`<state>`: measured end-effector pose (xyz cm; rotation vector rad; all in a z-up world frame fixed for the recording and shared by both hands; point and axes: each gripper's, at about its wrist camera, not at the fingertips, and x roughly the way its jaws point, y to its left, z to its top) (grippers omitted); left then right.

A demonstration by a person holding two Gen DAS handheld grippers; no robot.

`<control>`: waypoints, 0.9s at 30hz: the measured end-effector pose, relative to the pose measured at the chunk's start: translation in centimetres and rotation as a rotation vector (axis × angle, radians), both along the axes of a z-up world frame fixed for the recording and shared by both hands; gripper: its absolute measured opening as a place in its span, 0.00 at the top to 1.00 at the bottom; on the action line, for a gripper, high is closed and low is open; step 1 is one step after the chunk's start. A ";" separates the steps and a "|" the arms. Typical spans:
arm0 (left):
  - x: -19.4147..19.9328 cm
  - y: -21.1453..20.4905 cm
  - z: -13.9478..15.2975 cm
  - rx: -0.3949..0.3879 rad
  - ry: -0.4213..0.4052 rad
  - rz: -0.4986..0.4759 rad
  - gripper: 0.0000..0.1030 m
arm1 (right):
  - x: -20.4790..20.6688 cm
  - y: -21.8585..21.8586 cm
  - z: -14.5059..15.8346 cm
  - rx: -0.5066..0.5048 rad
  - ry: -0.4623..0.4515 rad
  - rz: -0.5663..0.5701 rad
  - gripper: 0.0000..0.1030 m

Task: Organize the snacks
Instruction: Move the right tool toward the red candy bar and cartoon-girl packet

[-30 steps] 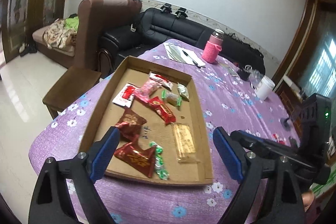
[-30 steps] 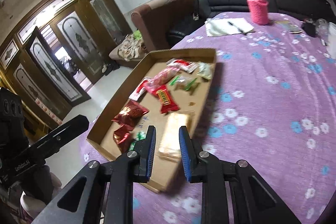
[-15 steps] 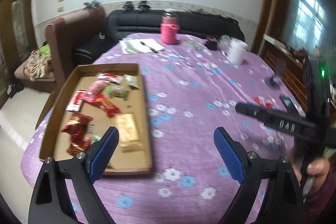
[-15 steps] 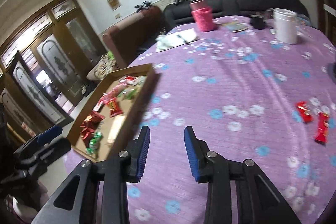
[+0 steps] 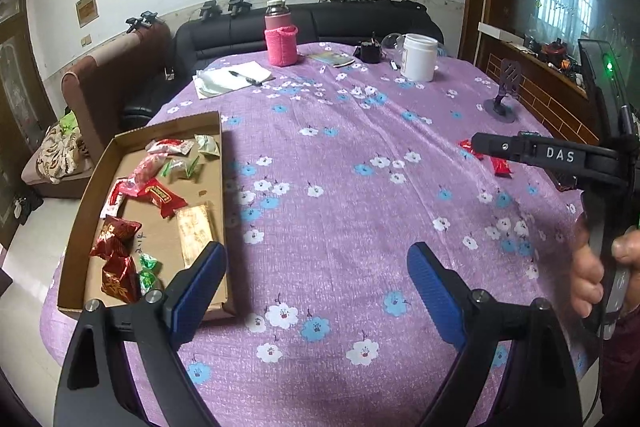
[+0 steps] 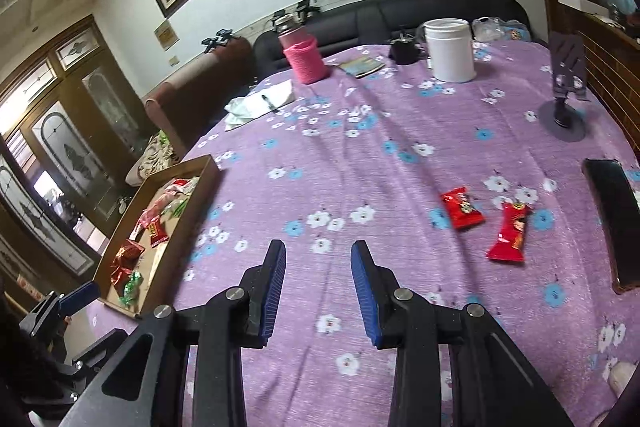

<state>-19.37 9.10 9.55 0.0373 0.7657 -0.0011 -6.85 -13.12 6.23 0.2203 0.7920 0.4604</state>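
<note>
A shallow cardboard tray (image 5: 93,187) at the table's left holds several wrapped snacks, among them a red packet (image 5: 162,195) and a tan bar (image 5: 195,231); it also shows in the right wrist view (image 6: 200,187). Two red snack packets (image 6: 462,207) (image 6: 510,237) lie loose on the purple floral cloth, right of my right gripper (image 6: 318,263), which is open, empty and above the cloth. My left gripper (image 5: 316,269) is open wide and empty, just right of the tray's near corner. The right gripper's arm (image 5: 532,153) crosses the left wrist view, partly hiding the loose packets (image 5: 500,167).
Far side of the table: a pink-sleeved bottle (image 6: 302,57), a white jar (image 6: 450,49), papers with a pen (image 6: 264,103), a booklet (image 6: 362,67). A phone stand (image 6: 564,95) and a dark phone (image 6: 614,223) sit at the right. Sofas stand behind.
Both grippers swung right, away from the tray. The right gripper now faces the two loose red packets and has opened a little wider. The left stays open.
</note>
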 end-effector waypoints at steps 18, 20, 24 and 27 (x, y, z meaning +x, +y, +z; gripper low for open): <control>1.2 -0.2 -1.9 -0.005 0.066 -0.013 0.11 | 1.1 -2.5 0.0 -0.009 0.011 -0.075 0.65; 1.2 -0.2 -2.0 -0.008 0.069 -0.015 0.11 | 1.2 -3.2 0.0 -0.008 0.012 -0.092 0.65; 1.5 -0.2 -2.2 -0.026 0.073 -0.027 0.11 | 1.4 -5.2 0.1 -0.007 0.010 -0.138 0.65; 1.7 -0.3 -2.4 -0.025 0.080 -0.029 0.11 | 1.8 -6.9 0.2 0.007 0.011 -0.183 0.65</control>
